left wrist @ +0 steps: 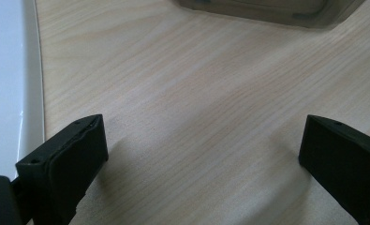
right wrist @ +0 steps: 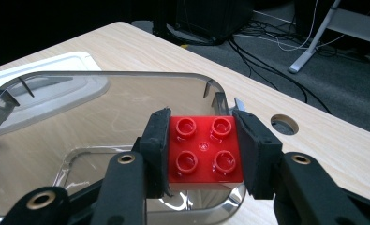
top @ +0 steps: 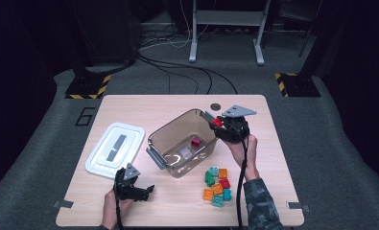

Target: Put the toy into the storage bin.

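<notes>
My right gripper (top: 218, 123) (right wrist: 203, 150) is shut on a red four-stud brick (right wrist: 203, 151) (top: 217, 122), held above the right rim of the clear plastic bin (top: 177, 134) (right wrist: 103, 89). Inside the bin lie a dark red brick (top: 195, 142) and a pale clear one (top: 184, 153). A heap of several bricks (top: 217, 184), teal, orange, green and red, sits on the table just in front of the bin. My left gripper (top: 148, 189) (left wrist: 201, 154) rests low over bare wood near the front left, open, with nothing between its jaws.
The bin's white lid (top: 115, 148) (left wrist: 7, 89) (right wrist: 47, 89) lies flat left of the bin. A round cable hole (top: 215, 106) (right wrist: 284, 124) is in the table (top: 254, 120) behind the bin. Beyond the far edge are floor cables and stand legs.
</notes>
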Tool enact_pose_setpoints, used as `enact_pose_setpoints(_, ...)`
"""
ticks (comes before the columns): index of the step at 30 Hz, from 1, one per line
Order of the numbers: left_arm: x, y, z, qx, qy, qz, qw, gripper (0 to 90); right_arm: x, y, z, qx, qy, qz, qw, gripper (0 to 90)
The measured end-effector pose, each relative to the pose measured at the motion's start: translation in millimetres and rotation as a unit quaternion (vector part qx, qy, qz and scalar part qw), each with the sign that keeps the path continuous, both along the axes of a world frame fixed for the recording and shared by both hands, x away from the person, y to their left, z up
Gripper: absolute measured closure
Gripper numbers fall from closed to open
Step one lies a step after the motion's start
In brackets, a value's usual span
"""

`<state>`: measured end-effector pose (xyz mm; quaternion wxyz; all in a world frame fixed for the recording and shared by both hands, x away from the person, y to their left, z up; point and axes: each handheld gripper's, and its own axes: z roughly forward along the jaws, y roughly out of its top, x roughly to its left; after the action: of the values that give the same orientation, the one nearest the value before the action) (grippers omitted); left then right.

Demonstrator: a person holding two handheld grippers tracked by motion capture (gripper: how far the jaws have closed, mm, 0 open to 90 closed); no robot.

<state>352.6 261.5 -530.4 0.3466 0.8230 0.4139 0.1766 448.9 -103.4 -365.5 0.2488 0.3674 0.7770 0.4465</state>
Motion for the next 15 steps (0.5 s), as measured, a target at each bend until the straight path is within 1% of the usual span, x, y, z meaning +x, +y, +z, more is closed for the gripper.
enact_pose_setpoints(2, 0.1, 0.1, 0.0, 0.001, 0.000, -0.001, 1.0000, 1.2, 1.5, 1.6, -0.5, 0.002, 0.000, 0.001, 1.0000, 58.3)
enact_pose_setpoints(4, 0.2, 0.2, 0.1, 0.001, 0.000, -0.001, 1.0000, 1.1, 4.2, 3.4, -1.7, 0.005, 0.005, -0.003, 1.0000, 58.4)
enact_pose_setpoints(6, 0.1, 0.1, 0.1, 0.001, -0.001, -0.001, 1.0000, 1.2, 5.8, 3.3, -2.4, 0.005, 0.003, -0.001, 1.0000, 58.3)
enact_pose_setpoints(9, 0.0, 0.0, 0.0, 0.000, -0.001, 0.000, 1.0000, 1.2, 10.0, 3.1, -5.1, 0.011, 0.009, -0.004, 0.9999, 58.4)
enact_pose_setpoints(12, 0.0, 0.0, 0.0, 0.001, -0.001, 0.000, 1.0000, 1.2, 12.1, 2.8, -7.1, 0.013, 0.011, -0.003, 0.9999, 58.3)
enact_pose_setpoints(14, 0.1, 0.2, 0.1, 0.002, -0.001, -0.001, 1.0000, 1.2, 13.7, 3.3, -10.0, 0.013, 0.013, -0.004, 0.9998, 58.3)
enact_pose_setpoints(15, 0.1, 0.1, 0.0, 0.001, -0.001, 0.000, 1.0000, 1.2, 15.6, 4.4, -14.0, 0.014, 0.020, -0.004, 0.9997, 58.3)
